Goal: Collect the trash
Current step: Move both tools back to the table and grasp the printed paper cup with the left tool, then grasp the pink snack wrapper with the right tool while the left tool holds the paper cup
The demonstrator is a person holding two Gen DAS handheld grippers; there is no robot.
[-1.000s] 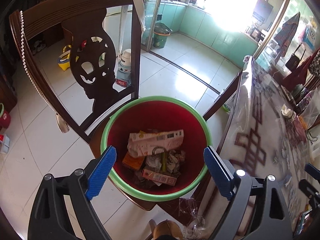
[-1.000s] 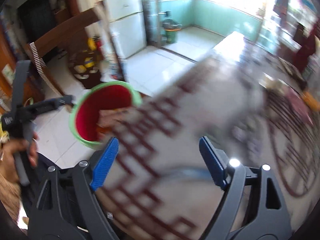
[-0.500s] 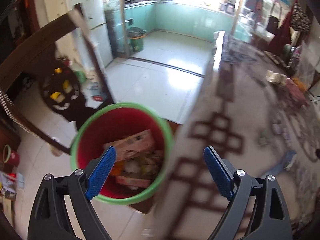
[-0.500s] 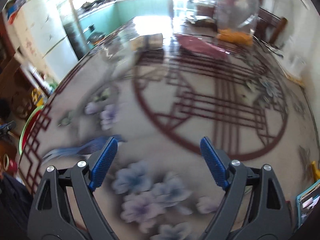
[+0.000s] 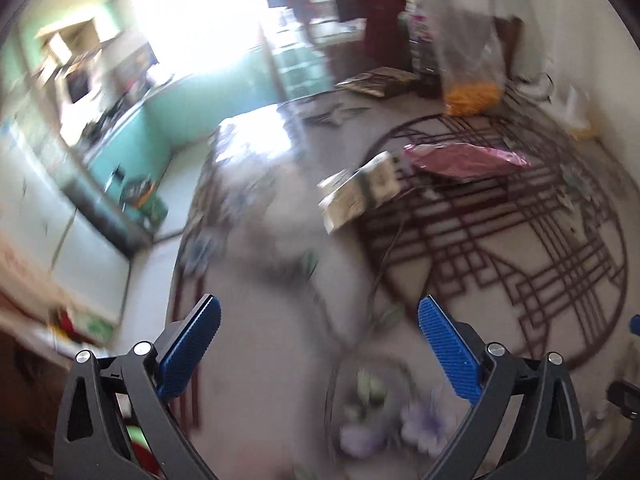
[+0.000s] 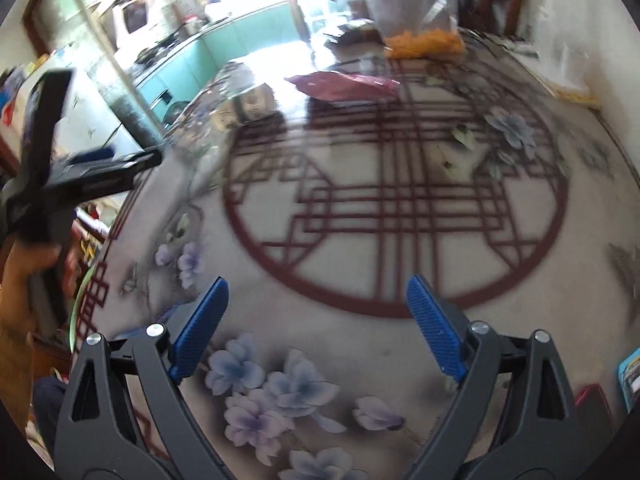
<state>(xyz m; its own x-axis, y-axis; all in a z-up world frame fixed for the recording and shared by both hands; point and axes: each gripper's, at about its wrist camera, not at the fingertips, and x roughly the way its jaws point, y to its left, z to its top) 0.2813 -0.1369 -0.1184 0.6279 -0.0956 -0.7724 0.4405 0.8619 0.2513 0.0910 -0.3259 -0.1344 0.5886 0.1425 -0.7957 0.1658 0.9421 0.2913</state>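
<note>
My left gripper (image 5: 318, 330) is open and empty above the patterned table (image 5: 500, 248). Ahead of it lie a pale crumpled box or wrapper (image 5: 360, 190) and a pink foil packet (image 5: 464, 158), both blurred. My right gripper (image 6: 316, 314) is open and empty over the table's near part. The pink packet (image 6: 344, 84) lies far ahead of it, with a pale blurred item (image 6: 252, 100) to its left. The left gripper (image 6: 92, 172) shows at the left edge of the right wrist view. A sliver of the green-rimmed bin (image 6: 78, 312) shows past the table's left edge.
A clear bag with orange contents (image 5: 472, 96) (image 6: 424, 40) stands at the table's far side. A blue item (image 6: 628, 380) and a red one (image 6: 592, 404) lie at the right edge. Kitchen cabinets and a fridge lie beyond the table's left edge.
My left gripper has swung from above the red bin to over the table. My right gripper has shifted slightly over the table. Both stay open.
</note>
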